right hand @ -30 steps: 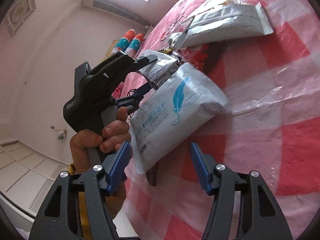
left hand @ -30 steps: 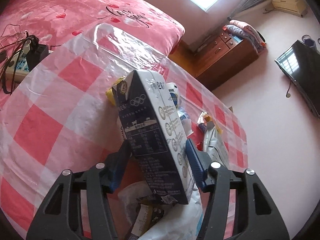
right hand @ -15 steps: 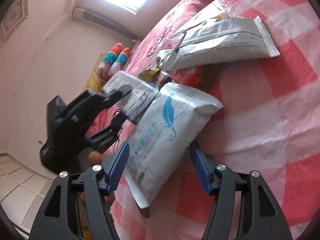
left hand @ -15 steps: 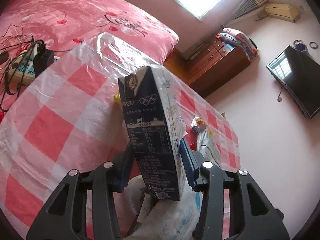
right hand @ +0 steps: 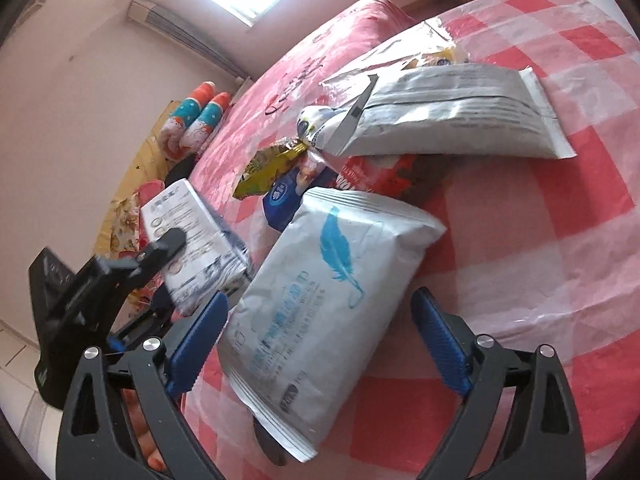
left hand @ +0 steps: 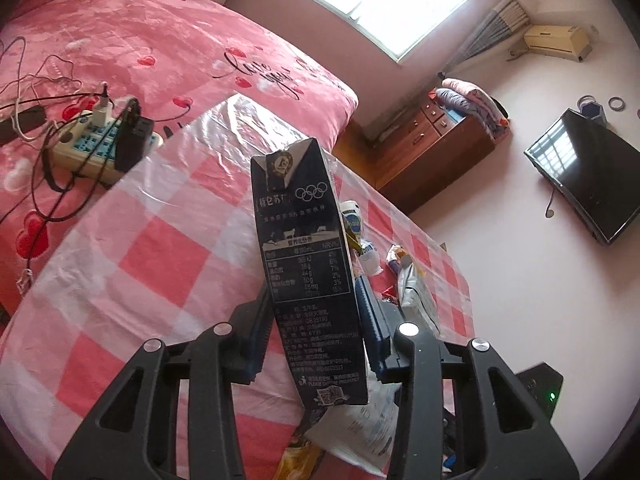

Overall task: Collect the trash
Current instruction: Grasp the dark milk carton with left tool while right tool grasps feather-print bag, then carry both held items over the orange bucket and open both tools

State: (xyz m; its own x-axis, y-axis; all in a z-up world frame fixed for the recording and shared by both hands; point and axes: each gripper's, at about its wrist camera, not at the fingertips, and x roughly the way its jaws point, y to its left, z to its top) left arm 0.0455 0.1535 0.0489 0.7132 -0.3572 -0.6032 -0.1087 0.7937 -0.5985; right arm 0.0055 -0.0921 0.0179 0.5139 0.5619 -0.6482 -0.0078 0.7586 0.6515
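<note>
Now the left gripper (left hand: 316, 328) is clamped on the dark milk carton (left hand: 308, 272), lifted above the checked tablecloth (left hand: 160, 248); right gripper (right hand: 316, 344), jaws just spreading, straddles the white feather pack (right hand: 332, 280) lying on that cloth.

The left gripper (left hand: 316, 324) is clamped on a dark blue milk carton (left hand: 308, 276), held upright above the red-and-white checked tablecloth (left hand: 152, 248). At four o'clock from the carton lies a small heap of wrappers (left hand: 404, 280), too jumbled to sort; a white packet (left hand: 360, 428) shows below its base. At ten o'clock, a power strip (left hand: 92, 148) with tangled cables rests on the pink bedspread (left hand: 168, 40).
</note>
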